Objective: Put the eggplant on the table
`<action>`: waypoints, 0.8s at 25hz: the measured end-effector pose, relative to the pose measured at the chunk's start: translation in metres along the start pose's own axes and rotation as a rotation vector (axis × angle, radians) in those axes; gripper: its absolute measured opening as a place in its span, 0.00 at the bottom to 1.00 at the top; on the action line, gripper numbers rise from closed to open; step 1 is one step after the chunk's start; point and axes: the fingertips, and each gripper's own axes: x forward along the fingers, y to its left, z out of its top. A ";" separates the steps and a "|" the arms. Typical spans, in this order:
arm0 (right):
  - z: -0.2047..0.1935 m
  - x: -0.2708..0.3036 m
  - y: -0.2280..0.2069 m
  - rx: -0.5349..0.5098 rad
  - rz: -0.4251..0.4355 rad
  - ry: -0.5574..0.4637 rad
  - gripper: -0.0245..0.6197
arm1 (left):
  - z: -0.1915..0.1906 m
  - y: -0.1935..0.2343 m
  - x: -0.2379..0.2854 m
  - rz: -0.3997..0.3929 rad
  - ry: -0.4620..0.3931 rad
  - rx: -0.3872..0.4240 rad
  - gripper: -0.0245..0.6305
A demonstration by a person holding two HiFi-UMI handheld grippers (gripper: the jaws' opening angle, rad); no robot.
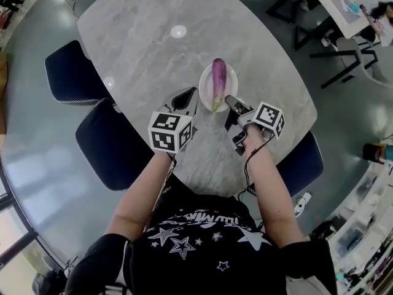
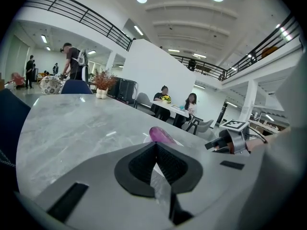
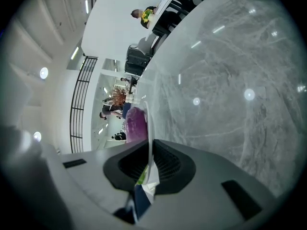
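Observation:
A purple eggplant [image 1: 218, 78] lies in a white plate [image 1: 233, 78] on the grey marble table [image 1: 153, 42]. My right gripper [image 1: 229, 99] is shut on the plate's near rim. In the right gripper view the rim [image 3: 147, 119] runs straight into the shut jaws [image 3: 149, 143], with the eggplant [image 3: 135, 123] just beyond. My left gripper [image 1: 192, 96] sits at the plate's left edge, jaws shut with nothing between them. In the left gripper view the eggplant [image 2: 160, 134] shows just past the jaw tips [image 2: 154, 145], and the right gripper [image 2: 219, 145] is off to the right.
Dark blue chairs stand along the table's near side, at the left [image 1: 70, 72], front left [image 1: 107, 143] and front right [image 1: 305, 158]. Other desks [image 1: 344, 5] stand at the far right. The table's near edge [image 1: 202, 186] runs just in front of both grippers.

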 end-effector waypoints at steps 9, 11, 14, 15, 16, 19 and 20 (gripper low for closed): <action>0.000 0.010 -0.015 0.007 -0.041 0.016 0.08 | -0.015 0.007 0.006 -0.003 0.023 -0.046 0.05; 0.001 0.011 -0.018 0.005 -0.055 0.019 0.08 | -0.016 0.008 0.008 0.001 0.025 -0.048 0.05; 0.000 0.011 -0.025 0.006 -0.073 0.025 0.08 | -0.020 0.006 0.010 0.002 0.034 -0.031 0.05; 0.000 0.011 -0.026 0.006 -0.076 0.026 0.08 | -0.022 0.005 0.011 0.000 0.038 -0.026 0.05; -0.001 0.012 -0.027 0.008 -0.078 0.027 0.08 | -0.024 0.005 0.011 -0.001 0.042 -0.024 0.05; -0.001 0.012 -0.030 -0.001 -0.090 0.027 0.07 | -0.027 0.007 0.010 0.005 0.044 -0.034 0.05; 0.000 0.012 -0.030 -0.013 -0.101 0.027 0.08 | -0.028 0.009 0.010 0.007 0.044 -0.040 0.05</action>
